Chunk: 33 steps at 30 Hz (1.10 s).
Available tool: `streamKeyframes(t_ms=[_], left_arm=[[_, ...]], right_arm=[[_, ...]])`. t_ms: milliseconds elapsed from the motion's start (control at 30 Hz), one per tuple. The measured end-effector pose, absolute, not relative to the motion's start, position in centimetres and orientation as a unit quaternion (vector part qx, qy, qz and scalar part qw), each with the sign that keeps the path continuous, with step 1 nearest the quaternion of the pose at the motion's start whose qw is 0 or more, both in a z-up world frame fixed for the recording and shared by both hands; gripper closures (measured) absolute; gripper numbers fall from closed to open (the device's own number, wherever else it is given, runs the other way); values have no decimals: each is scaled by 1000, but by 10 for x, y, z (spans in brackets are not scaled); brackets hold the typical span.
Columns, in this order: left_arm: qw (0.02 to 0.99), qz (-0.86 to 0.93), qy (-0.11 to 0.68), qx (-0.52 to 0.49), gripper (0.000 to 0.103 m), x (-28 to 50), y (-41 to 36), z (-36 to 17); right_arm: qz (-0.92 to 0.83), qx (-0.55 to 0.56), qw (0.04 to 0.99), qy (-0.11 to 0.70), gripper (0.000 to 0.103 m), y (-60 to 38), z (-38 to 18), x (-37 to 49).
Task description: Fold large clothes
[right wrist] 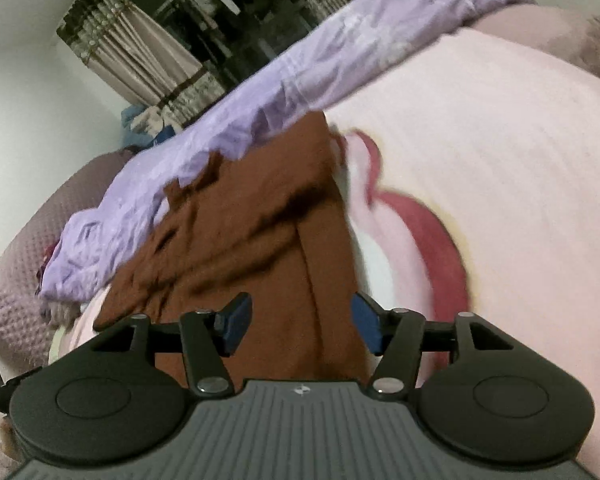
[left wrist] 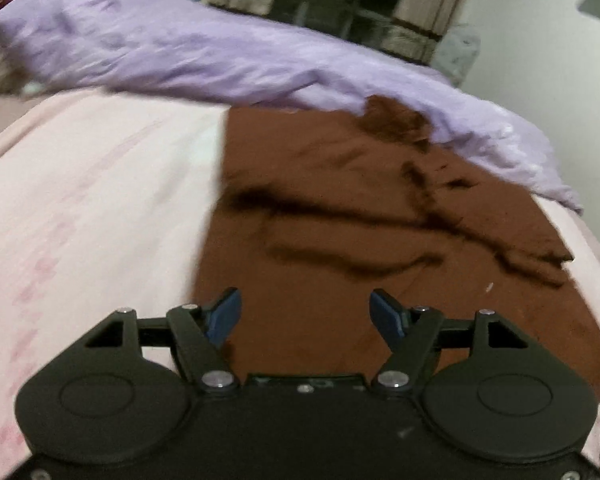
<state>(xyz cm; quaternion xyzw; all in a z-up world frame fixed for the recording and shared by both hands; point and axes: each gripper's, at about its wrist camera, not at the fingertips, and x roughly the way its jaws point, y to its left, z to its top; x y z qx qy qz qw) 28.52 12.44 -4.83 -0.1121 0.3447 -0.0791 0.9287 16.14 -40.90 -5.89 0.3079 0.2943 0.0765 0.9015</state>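
**Brown garment spread on the bed, both grippers above it with fingers apart**

Cloth of a rusty brown, the garment lies on a pale pink bedsheet and takes up the middle and right of the left wrist view. Its left edge runs fairly straight down the sheet, while dark creases cross its middle and its far right corner looks rumpled. The far end of it meets a lilac blanket that is bunched in a long ridge across the back of the bed; whether the brown cloth tucks under that ridge or only touches it cannot be told through the blur.

The left gripper hangs over the near end of the garment. Its two blue-padded fingers stand wide apart with nothing between them but the brown cloth seen below.

In the right wrist view the garment runs away from the camera as a narrower strip, wrinkled on its left side and smoother on its right, again reaching the lilac blanket. To its right the bedsheet carries a red curved print. The right gripper is over the near part of the strip, its fingers likewise spread and holding nothing. Curtains and a dark window stand behind the bed.
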Motion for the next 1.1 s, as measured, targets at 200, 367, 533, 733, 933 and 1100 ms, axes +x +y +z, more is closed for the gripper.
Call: streamKeyframes(t_ms=[200,367,533,733,933,1100], left_arm=[[902,-72,366,-216,31,243,174,-80],[880,-76,377,-280,31,232,189,-99],[869,-102,381,-299,30,223,189,-102],[867,-117,380,-300,28,223,183,-103],[864,-125,380,-304,33,223,187,-104],[866,-119,389,-291,75,220,184,-103]], right_arm=[[94,316,890,314,34,-404,-76,140],[90,322,882,331,34,-397,-92,139],[98,331,881,325,34,-392,-96,131],[102,333,879,326,28,-386,-98,132],[105,335,878,326,27,-382,-99,134],[106,327,874,344,67,-379,-98,132]])
